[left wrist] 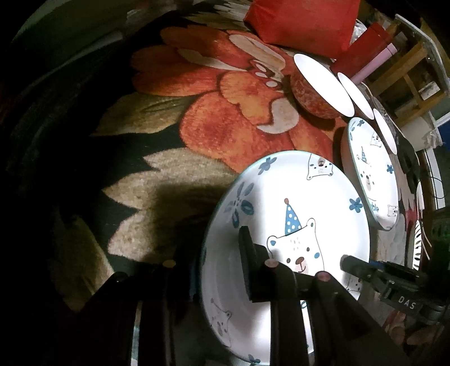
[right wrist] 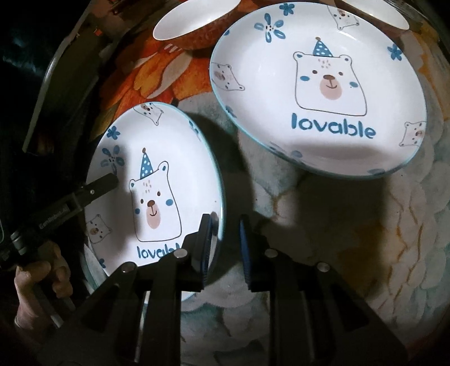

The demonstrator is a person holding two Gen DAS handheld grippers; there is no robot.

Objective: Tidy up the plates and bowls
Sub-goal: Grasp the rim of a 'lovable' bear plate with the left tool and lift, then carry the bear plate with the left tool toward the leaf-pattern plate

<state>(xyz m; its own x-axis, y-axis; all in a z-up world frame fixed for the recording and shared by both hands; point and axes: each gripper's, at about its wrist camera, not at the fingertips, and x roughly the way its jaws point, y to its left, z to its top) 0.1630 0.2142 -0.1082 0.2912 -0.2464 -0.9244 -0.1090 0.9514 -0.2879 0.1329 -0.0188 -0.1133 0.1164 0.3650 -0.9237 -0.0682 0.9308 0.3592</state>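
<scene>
A white plate with a bear in a party hat is gripped at opposite rims by both grippers. My left gripper is shut on its left rim, with one finger inside the plate and the other in shadow outside. In the right wrist view the left gripper reaches in from the left, with a hand behind it. My right gripper is shut on the right rim, the edge standing between its blue pads. A second, matching "lovable" plate lies just beyond.
A red-brown bowl with a white inside stands on the flowered cloth, with two more white-lined bowls in a row behind it. A red bag and a wooden shelf are at the back.
</scene>
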